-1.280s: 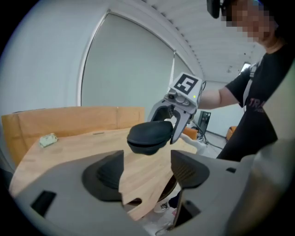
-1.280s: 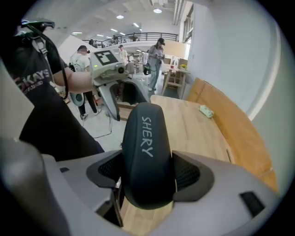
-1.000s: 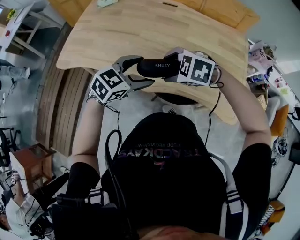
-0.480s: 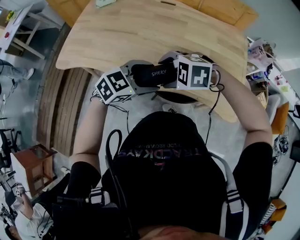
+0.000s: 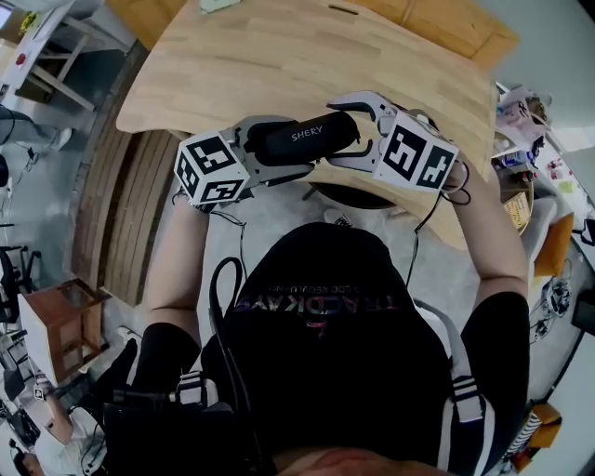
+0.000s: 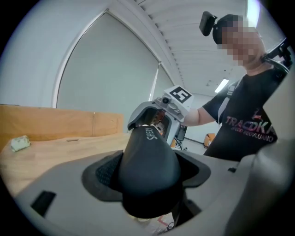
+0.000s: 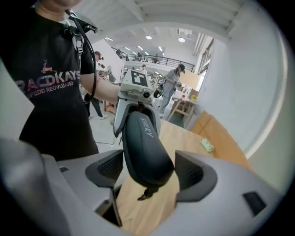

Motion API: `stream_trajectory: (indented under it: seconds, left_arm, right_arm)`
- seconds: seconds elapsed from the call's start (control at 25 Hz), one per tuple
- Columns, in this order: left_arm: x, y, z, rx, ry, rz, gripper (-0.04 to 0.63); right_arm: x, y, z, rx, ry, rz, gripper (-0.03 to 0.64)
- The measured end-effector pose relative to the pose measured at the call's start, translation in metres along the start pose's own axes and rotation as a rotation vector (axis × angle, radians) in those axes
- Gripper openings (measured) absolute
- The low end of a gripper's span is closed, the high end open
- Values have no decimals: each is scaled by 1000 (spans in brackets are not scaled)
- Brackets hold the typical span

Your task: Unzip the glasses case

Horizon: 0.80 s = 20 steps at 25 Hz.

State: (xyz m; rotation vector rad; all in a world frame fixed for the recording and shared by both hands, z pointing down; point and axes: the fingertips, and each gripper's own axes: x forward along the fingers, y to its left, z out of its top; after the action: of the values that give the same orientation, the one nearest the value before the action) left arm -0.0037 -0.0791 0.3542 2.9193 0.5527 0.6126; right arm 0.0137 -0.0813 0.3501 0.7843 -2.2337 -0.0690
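Observation:
A black glasses case (image 5: 307,138) marked SHERY hangs in the air over the near edge of the wooden table (image 5: 279,56). My left gripper (image 5: 277,147) is shut on its left end; in the left gripper view both pads press the case (image 6: 147,170). My right gripper (image 5: 342,130) is open, its jaws standing wide around the case's right end without touching it. In the right gripper view the case (image 7: 143,143) sits between the spread pads with a gap on each side, and the zipper pull (image 7: 146,192) dangles from its near end.
A small pale green object (image 5: 212,5) lies at the table's far edge. A dark round seat (image 5: 353,197) sits under the table's near edge. A small wooden stool (image 5: 60,321) stands on the floor at left, cluttered shelves (image 5: 521,121) at right.
The left gripper's jaws, open around the case's left end a second ago, have closed on it. The right gripper has let go and spread its jaws. The case has tilted and risen slightly.

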Motion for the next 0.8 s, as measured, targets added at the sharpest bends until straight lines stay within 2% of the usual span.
stream_trajectory:
  seconds: [0.16,0.2,0.28,0.36,0.48,0.64,0.8]
  left_arm:
    - [-20,22,1,-38,-1,88,345]
    - [-25,28,2,-60,-8,112,345]
    - [-36,40,4,-108,-22,165,345]
    - [-44,50,7,-149,-35,210,345]
    - [-52,60,14,-177,-37,251,345]
    - [-52,66,15,-211,-18,285,345]
    - [-48,74,16,-261,-21,319,345]
  right_arm:
    - [-22,-22,0,-3,-62,-190,347]
    - [-25,-22,2,-4,-85,-226,323]
    - [-23,-17,11,-26,-123,-285,236]
    - [-13,-10,19,-58,-139,-332,202]
    - [6,-7,33,-75,-165,-403,186]
    - [20,-14,47,-136,-145,-557,164]
    - [33,-18,45,-156,-113,-632,161]
